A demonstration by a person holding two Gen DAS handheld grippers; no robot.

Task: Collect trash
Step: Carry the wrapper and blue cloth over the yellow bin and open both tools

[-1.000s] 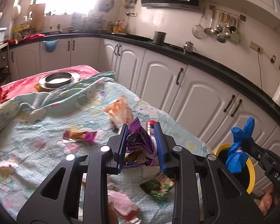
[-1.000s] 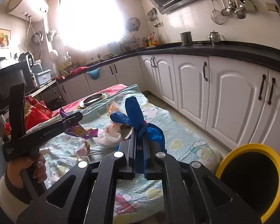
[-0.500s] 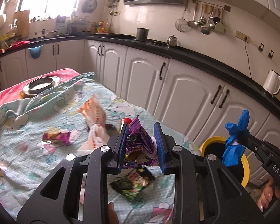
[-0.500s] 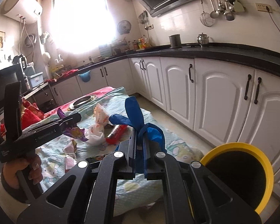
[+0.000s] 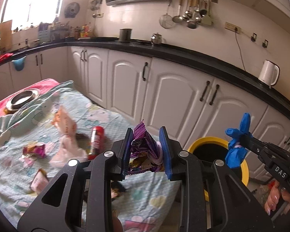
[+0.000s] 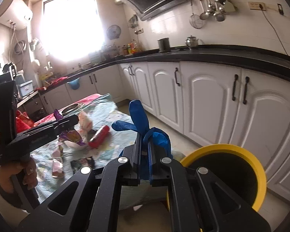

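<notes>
Left gripper (image 5: 146, 150) clamps wrapper (image 5: 145, 154); right gripper (image 6: 144, 154) clamps glove (image 6: 143, 123) — bin (image 6: 224, 148) right-ahead, patterned cloth (image 5: 106, 119) left, white cabinets (image 5: 172, 96) beyond.

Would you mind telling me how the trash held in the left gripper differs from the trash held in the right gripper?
The left gripper holds a crinkled purple wrapper with printed pictures; the right gripper holds a plain blue glove. The wrapper keeps the left jaws wide apart, while the glove is pinched thin between nearly closed jaws. The glove is nearer the yellow bin. Both are clamped, off the bedsheet.
</notes>
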